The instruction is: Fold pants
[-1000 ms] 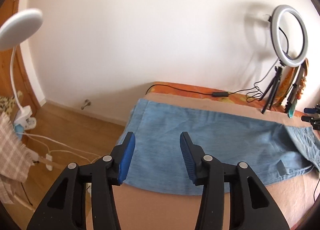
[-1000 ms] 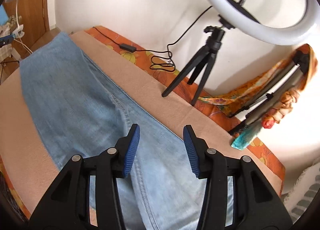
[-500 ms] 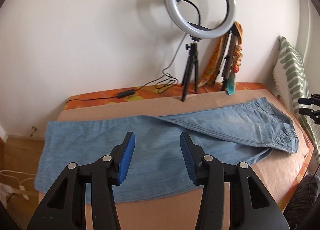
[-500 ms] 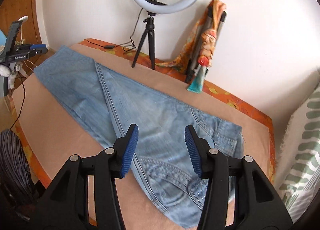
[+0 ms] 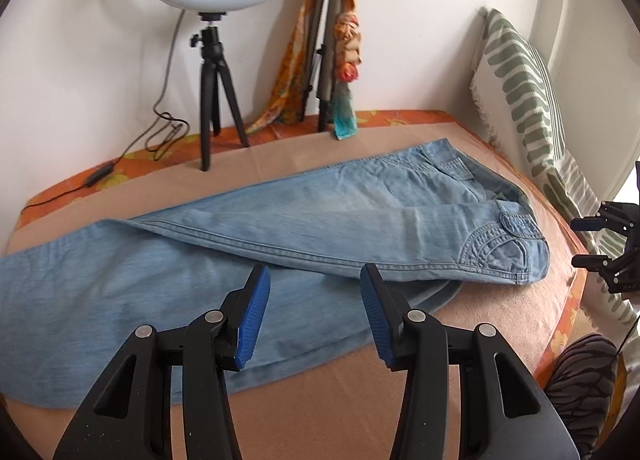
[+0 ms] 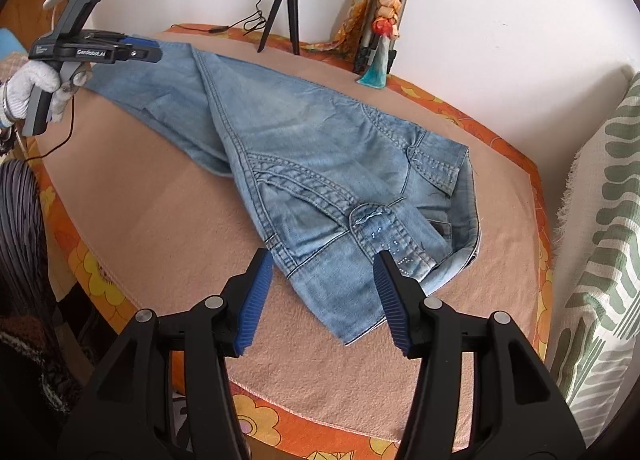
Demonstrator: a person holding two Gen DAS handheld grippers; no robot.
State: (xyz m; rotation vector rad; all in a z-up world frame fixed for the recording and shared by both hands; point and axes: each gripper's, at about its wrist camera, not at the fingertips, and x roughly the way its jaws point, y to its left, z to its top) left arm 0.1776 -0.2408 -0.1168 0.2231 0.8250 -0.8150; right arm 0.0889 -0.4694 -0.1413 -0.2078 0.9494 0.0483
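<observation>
We see the bed (image 5: 360, 400) first, covered by a tan blanket with an orange flowered sheet showing along its rim. On the blanket lie the jeans (image 5: 320, 220), light blue denim, stretched along the length of the bed: in the left wrist view their long axis runs from the leg ends at the left to the waistband at the right, near the striped pillow (image 5: 532, 108). They are folded lengthwise, one leg laid over the other, the upper leg slanting so that the lower one shows beneath it at the near edge. In the right wrist view the waist end points toward us, with a stitched pocket, a belt loop and small sparkling studs on the waistband; the cloth is slightly rumpled there.

Against the white wall stand a ring light on a black tripod (image 5: 212, 72) and a folded stand draped with an orange scarf (image 5: 340, 40).

Our left gripper (image 5: 314, 292) hovers above the legs, jaws apart, nothing between the blue pads. Our right gripper (image 6: 324, 280) hangs over the waist corner; its jaws have just been opening and grip nothing.
</observation>
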